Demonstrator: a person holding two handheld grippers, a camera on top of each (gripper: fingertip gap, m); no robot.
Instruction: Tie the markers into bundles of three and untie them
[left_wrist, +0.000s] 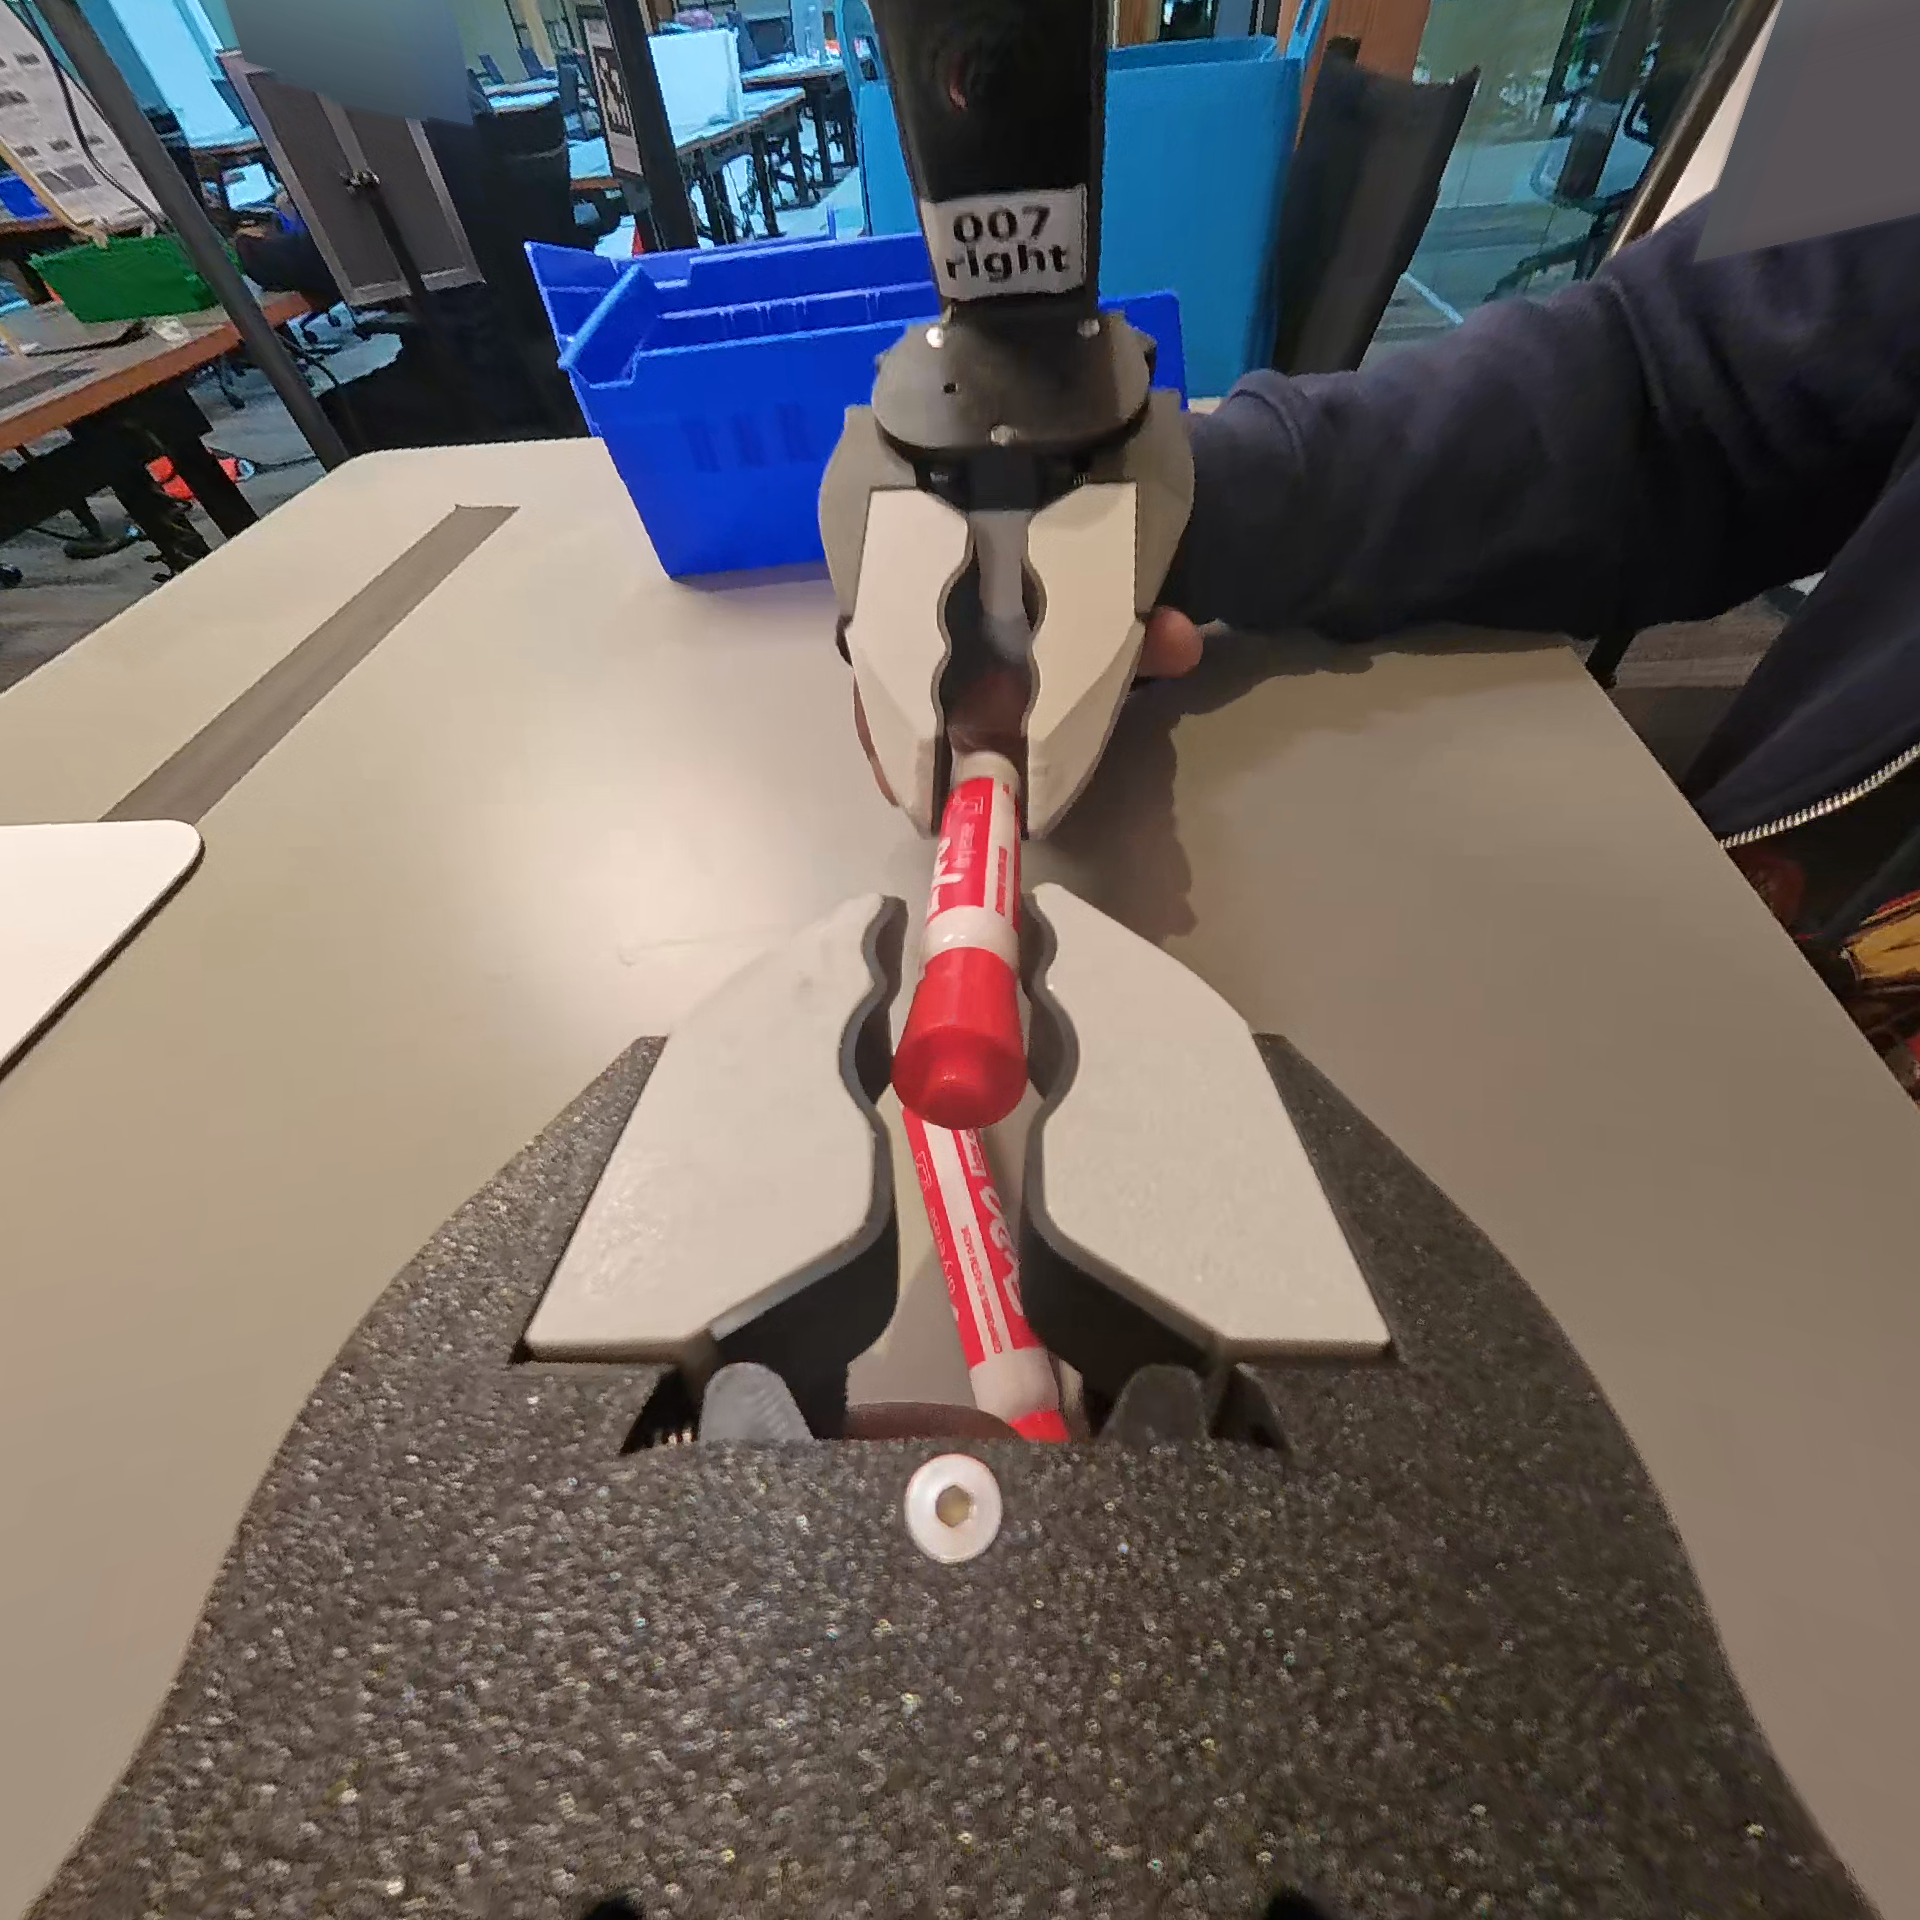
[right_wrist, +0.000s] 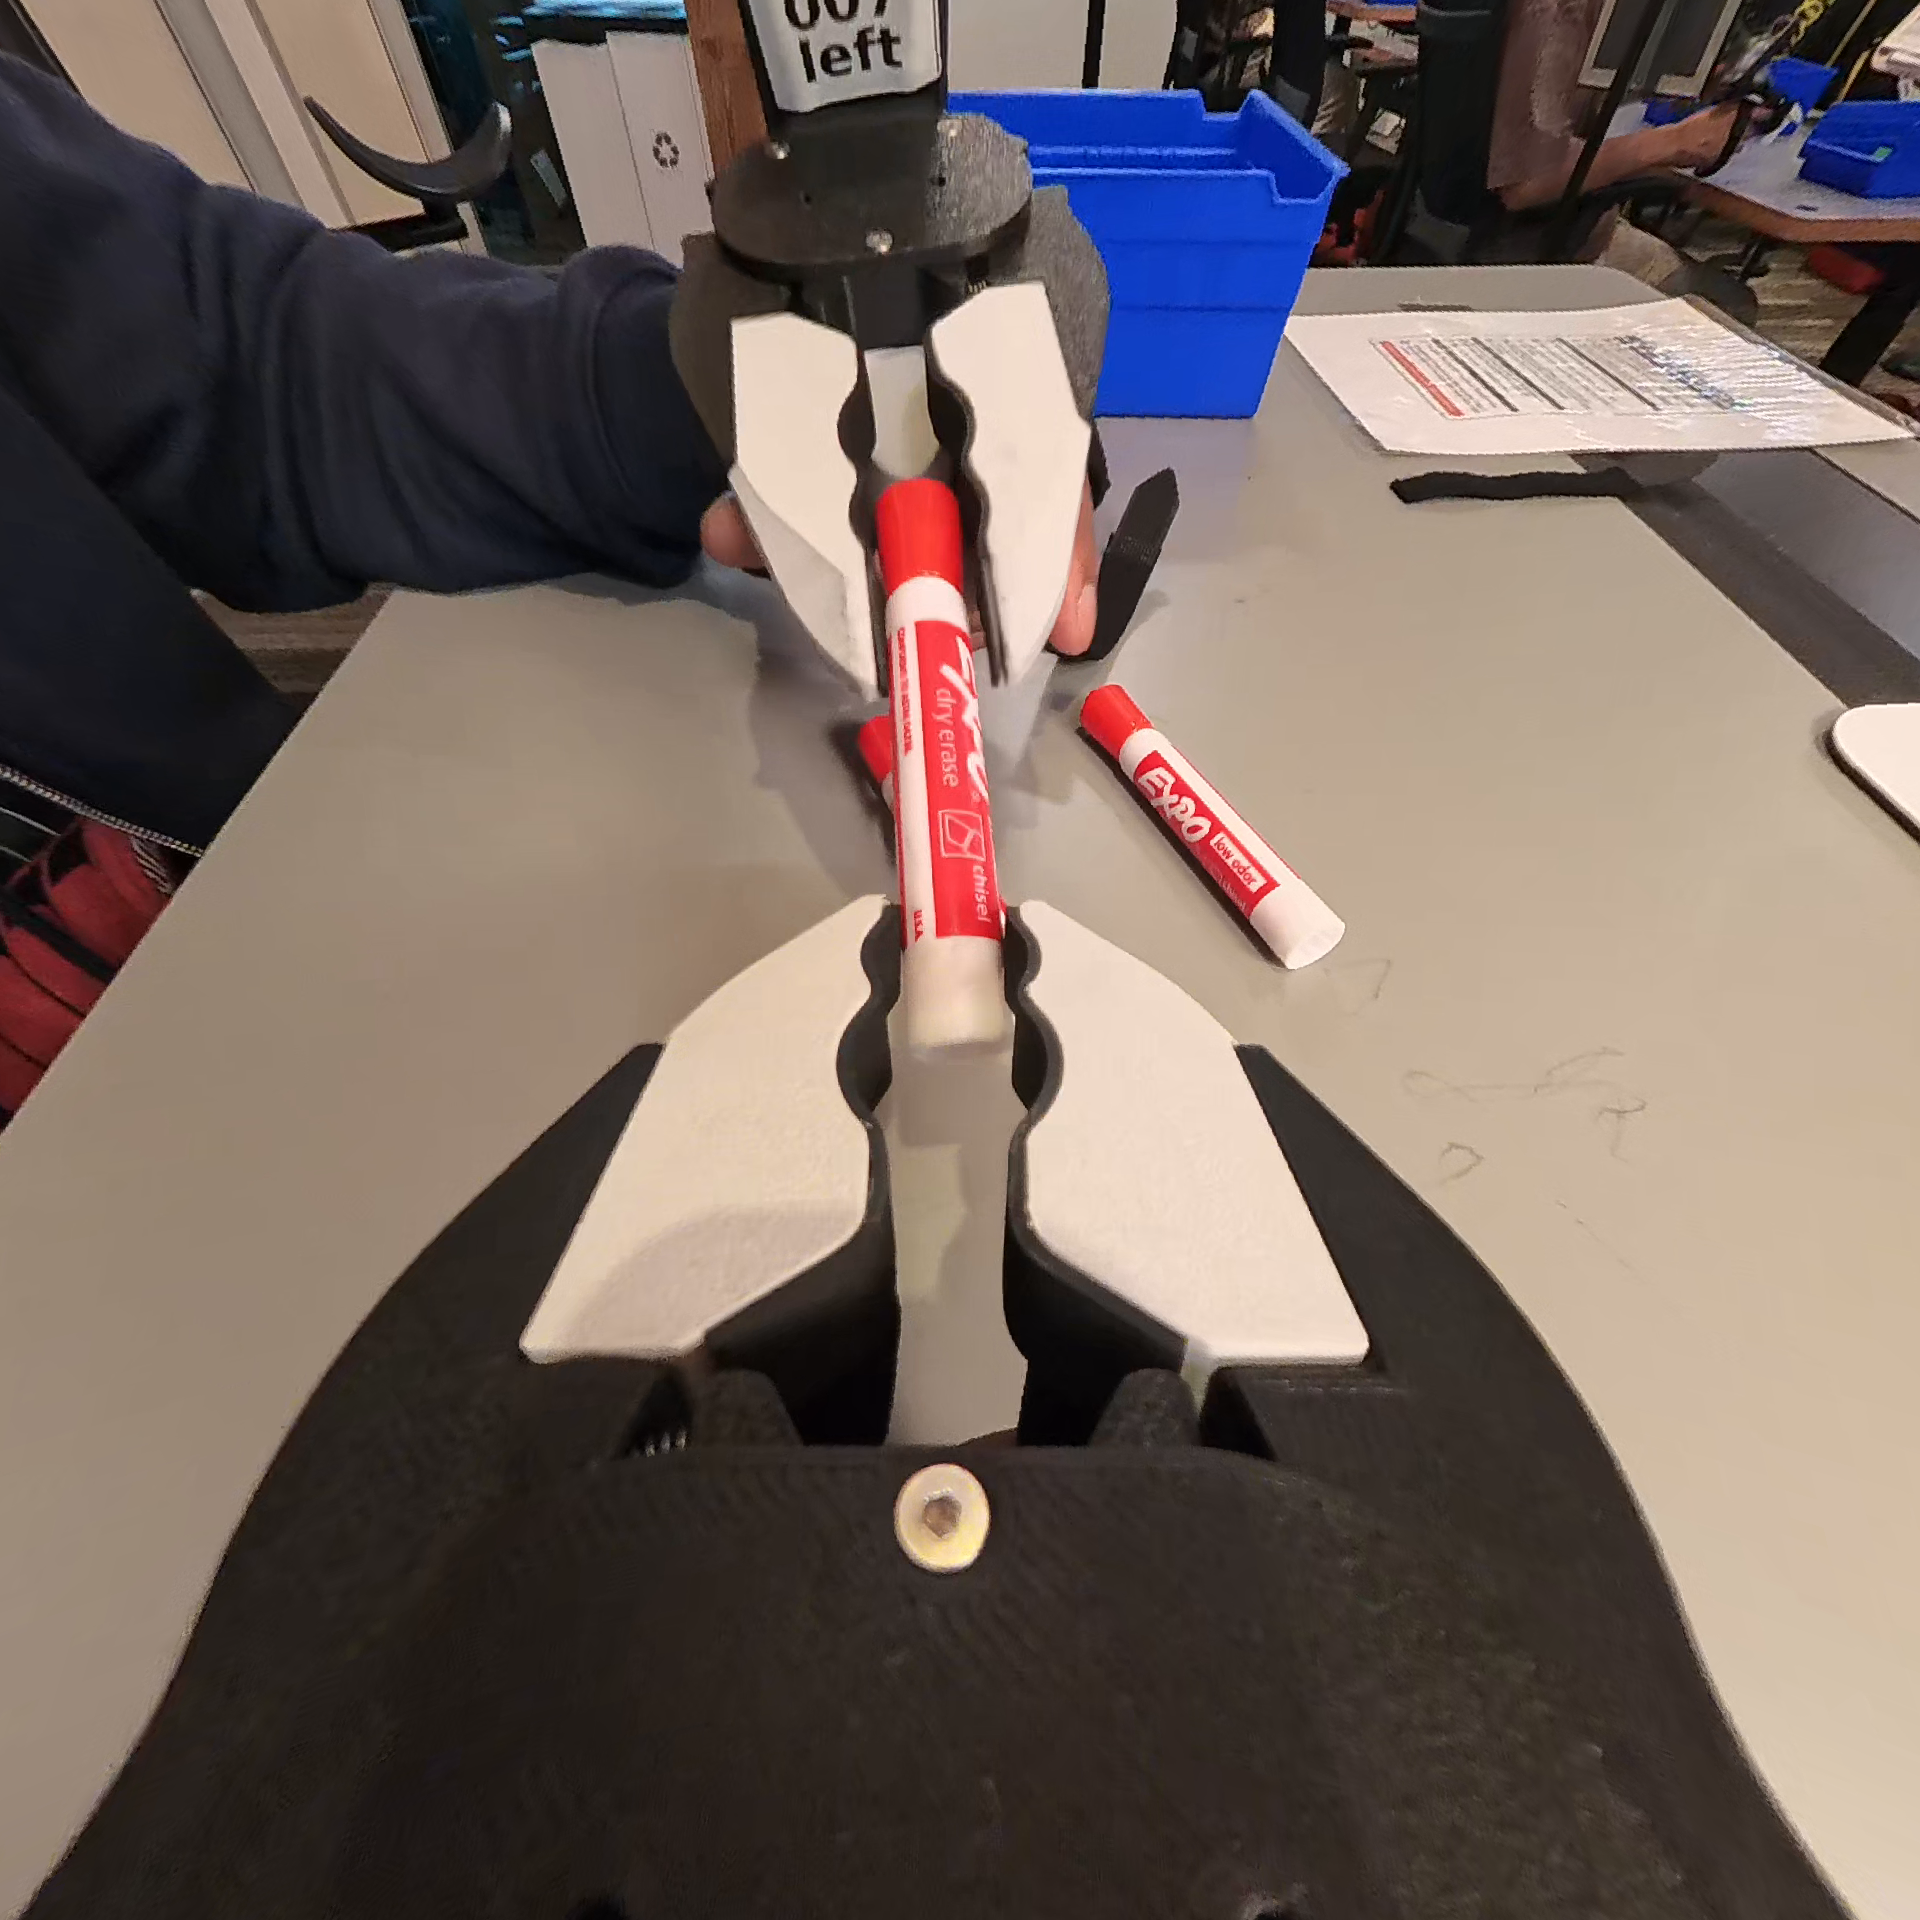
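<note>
Both grippers have the same red marker (right_wrist: 940, 790), lifted off the grey table (right_wrist: 520, 831). The right gripper (right_wrist: 948, 971) is nearly closed, pinching its white butt end, while the left gripper (left_wrist: 961, 966), at 12 o'clock from it, is closed round the red cap end. Two more markers lie on the table: one (right_wrist: 1210, 826) at 2 o'clock from the right gripper's tips, another (left_wrist: 982, 1268) under the held one.

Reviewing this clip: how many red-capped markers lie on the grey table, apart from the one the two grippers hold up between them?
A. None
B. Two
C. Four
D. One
B: the right wrist view shows one loose marker lying to the right of the held marker, and another marker peeking out from behind it on the table.
</note>
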